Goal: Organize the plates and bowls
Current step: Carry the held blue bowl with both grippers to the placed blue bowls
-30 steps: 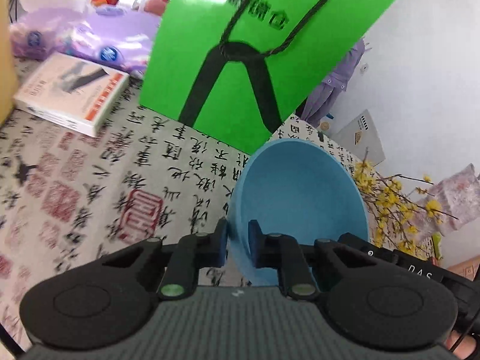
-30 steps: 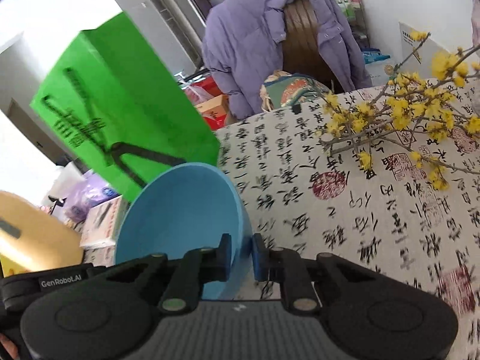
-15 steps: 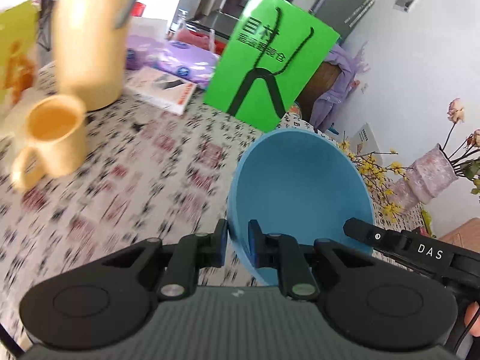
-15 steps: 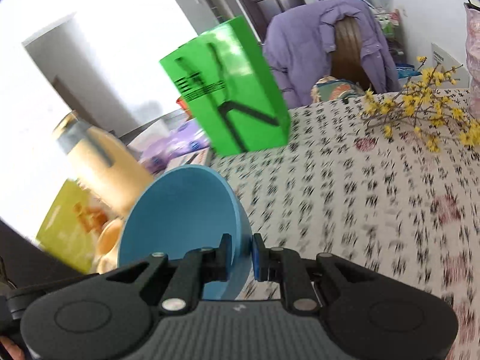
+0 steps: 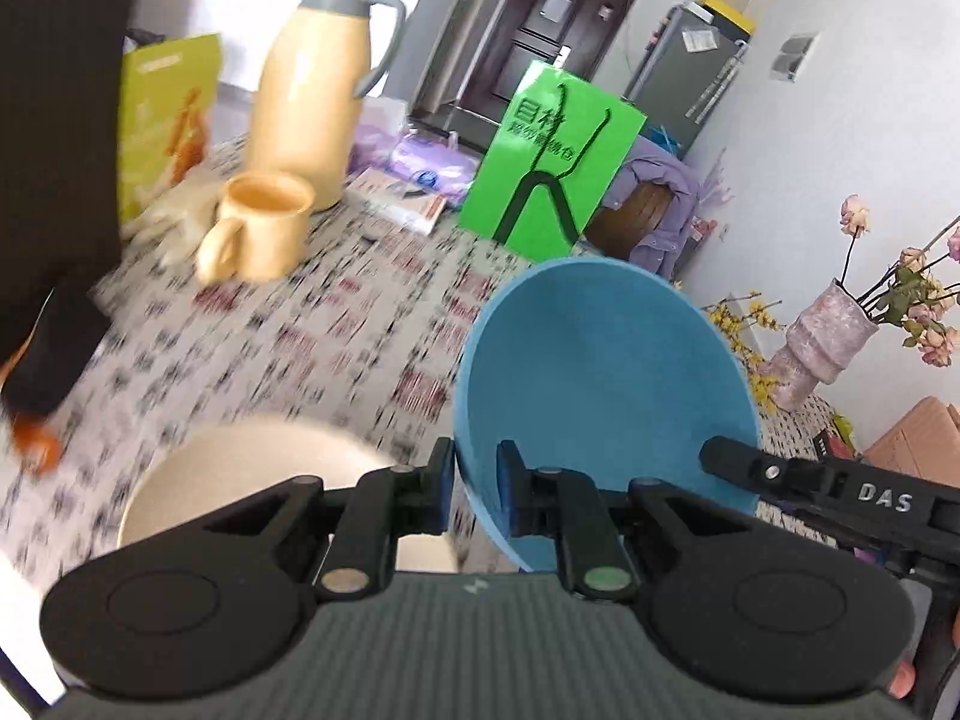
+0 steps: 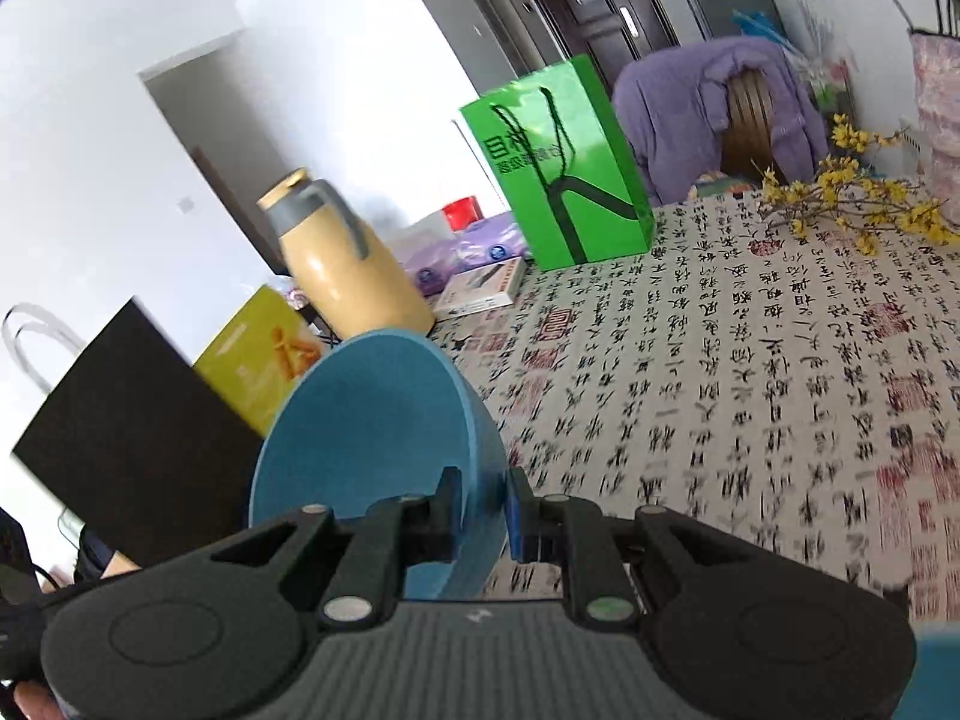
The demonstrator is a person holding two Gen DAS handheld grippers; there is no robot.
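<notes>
Both pairs of fingers pinch opposite rims of the round blue plastic bowl [image 5: 600,384]: left gripper [image 5: 474,480] and right gripper [image 6: 483,513], nearly closed, hold it tilted above the table's near-left side. Uneven pulling might slip one rim, dropping it onto the cream bowl [image 5: 240,468] below.

A: What colour is the bowl [image 5: 600,372]?
B: Plain blue, inside and out. The tablecloth [image 6: 750,372] over the bench is white with black calligraphy and red seal stamps.
A: And the thermos jug [image 5: 309,90]?
B: Pale yellow with a grey lid and handle; the mug [image 5: 261,228] beside it matches. The paper bag [image 5: 549,162] is bright green with dark cord handles.
A: The vase [image 5: 825,339]?
B: Mottled pink.
</notes>
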